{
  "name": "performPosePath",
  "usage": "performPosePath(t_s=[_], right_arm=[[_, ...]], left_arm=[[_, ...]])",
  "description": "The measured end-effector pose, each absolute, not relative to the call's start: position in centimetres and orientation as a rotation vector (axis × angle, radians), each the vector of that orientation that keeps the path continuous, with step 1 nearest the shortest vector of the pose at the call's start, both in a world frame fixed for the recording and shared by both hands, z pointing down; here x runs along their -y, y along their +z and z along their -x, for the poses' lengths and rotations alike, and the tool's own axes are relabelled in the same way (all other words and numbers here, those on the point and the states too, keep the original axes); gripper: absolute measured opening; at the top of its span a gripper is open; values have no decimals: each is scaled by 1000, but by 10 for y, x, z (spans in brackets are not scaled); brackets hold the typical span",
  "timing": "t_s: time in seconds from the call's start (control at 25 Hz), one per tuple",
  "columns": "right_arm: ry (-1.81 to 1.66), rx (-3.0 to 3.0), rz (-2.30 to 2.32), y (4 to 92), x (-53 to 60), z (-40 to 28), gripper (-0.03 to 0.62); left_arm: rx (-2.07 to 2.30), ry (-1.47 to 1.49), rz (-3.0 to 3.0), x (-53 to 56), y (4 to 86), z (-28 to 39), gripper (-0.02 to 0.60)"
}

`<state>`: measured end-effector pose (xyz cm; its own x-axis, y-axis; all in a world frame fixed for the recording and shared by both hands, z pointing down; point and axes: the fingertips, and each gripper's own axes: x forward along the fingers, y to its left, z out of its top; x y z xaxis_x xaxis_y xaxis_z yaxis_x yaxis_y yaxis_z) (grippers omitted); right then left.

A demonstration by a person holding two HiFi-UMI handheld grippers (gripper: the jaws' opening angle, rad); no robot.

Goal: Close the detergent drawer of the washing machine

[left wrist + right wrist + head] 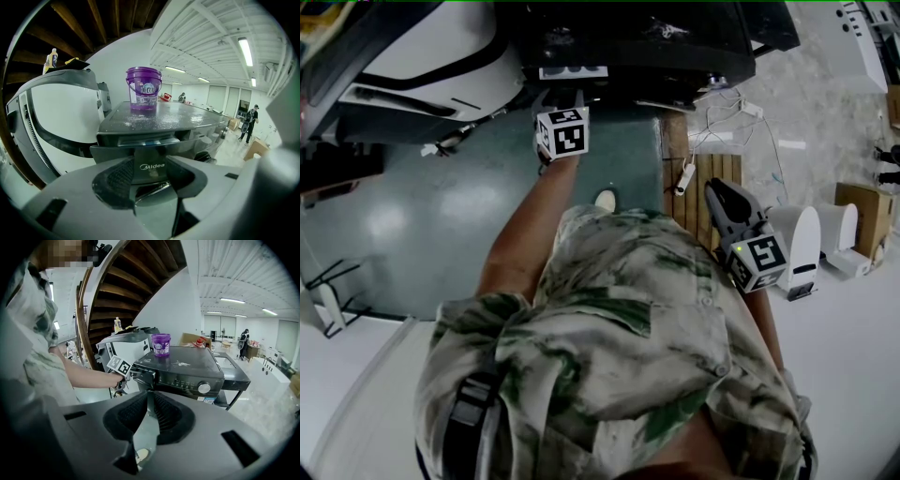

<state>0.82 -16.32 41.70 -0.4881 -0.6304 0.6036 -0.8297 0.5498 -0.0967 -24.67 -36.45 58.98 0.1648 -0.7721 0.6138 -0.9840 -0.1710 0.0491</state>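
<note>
Plainly, our left gripper [151,173] is the one at work. Its two dark ribbed jaws stand apart and clamp nothing, with their tips right at the dark grey plastic front of the detergent drawer [140,151]. The drawer's white maker's logo shows in the gap between them, though we cannot tell whether the tips actually press on the panel. Above that front we look into a slot of open compartment, and the right gripper view shows the drawer jutting out from the upper left corner of the black front-loading washing machine [187,376]. We judge from this that the closing is barely begun, if at all. The gripper is lined up on the drawer, but the whole push is left to do, straight in until the front sits flush with the control panel. Our right gripper [147,401] has its jaws together on nothing and hangs at our side, well apart from the machine, with no part in this step. Further out, a translucent purple plastic bucket [143,90] stands upright on the machine's dark top, near its back edge and clear of the drawer's path.
</note>
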Motion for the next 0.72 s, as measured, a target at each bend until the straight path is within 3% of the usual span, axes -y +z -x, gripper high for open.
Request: performPosePath(t_s=[0.72], right_arm=[[525, 2272, -1164, 420, 184, -11, 64]], left_arm=[[1669, 646, -1996, 383, 593, 247, 222]])
